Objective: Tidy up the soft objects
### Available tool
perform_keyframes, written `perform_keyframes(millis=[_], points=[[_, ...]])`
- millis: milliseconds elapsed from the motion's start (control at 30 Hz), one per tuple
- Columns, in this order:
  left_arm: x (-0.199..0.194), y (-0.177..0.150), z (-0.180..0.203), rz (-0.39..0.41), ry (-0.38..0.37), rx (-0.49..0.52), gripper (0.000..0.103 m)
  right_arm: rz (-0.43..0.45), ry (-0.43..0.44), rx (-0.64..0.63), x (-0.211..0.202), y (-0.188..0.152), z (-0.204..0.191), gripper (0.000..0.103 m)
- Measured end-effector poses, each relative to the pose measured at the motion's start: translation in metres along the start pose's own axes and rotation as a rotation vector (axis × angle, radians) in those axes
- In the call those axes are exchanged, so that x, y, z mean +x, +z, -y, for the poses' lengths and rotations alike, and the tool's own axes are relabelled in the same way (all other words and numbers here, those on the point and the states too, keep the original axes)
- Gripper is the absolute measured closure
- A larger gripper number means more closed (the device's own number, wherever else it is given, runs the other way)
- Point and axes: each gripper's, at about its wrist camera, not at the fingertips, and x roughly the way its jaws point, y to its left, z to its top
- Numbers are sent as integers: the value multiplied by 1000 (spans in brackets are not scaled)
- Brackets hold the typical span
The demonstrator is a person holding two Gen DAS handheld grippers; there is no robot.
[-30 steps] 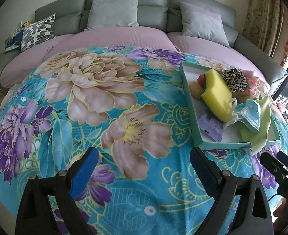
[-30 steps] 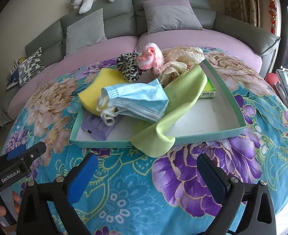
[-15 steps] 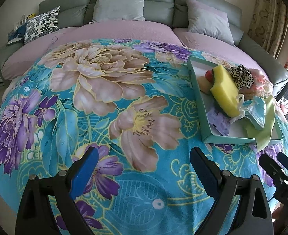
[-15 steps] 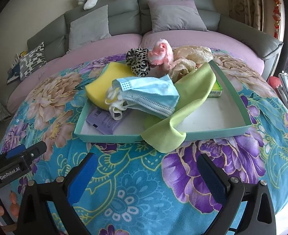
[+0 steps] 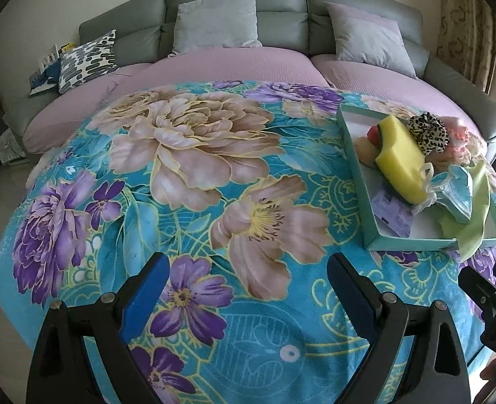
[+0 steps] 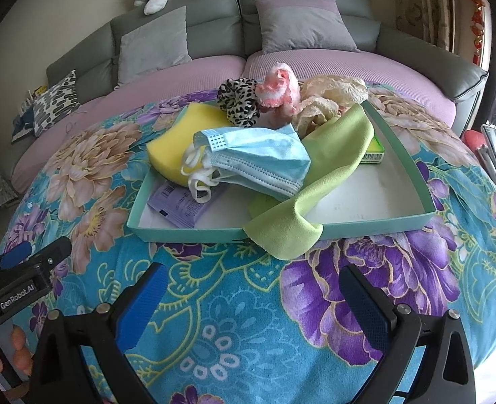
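I have both claws spread wide and empty over the floral blanket [image 6: 231, 303] on the bed: the left claw [image 5: 248, 289] hangs over bare blanket well left of the tray [image 6: 399, 224], the right claw [image 6: 251, 299] just in front of the tray's near wall.

The soft things sit heaped in that teal tray. The blue face mask [image 6: 261, 160] lies on top, and I judge it feather-light and floppy; its white ear loops [image 6: 197, 175] bunch at the left end, so I would pinch the pleated body rather than a loop. The green cloth [image 6: 315, 195] drapes over the near wall and hangs onto the blanket. That overhanging corner looks the easiest hold, though the mask rests partly on the cloth and may drag along. The yellow sponge [image 6: 170, 144] should be springy and will compress under the pads. The leopard scrunchie [image 6: 239, 101], pink fluffy piece [image 6: 279, 89] and cream lace [image 6: 328, 96] crowd the far edge.

The tray's right half is bare, and the blanket to its left is open for laying things out. The walls are low; a light tray could slide on the plush surface if nudged.
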Motion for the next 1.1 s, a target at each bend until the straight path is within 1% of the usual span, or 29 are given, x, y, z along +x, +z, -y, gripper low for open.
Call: perform_keyframes(millis=[267, 1100], points=[[5, -1, -2, -20, 0, -8, 8, -5, -3, -3, 1, -1, -1, 0], [5, -2, -1, -19, 1, -4, 8, -16, -3, 0, 4, -2, 0, 0]])
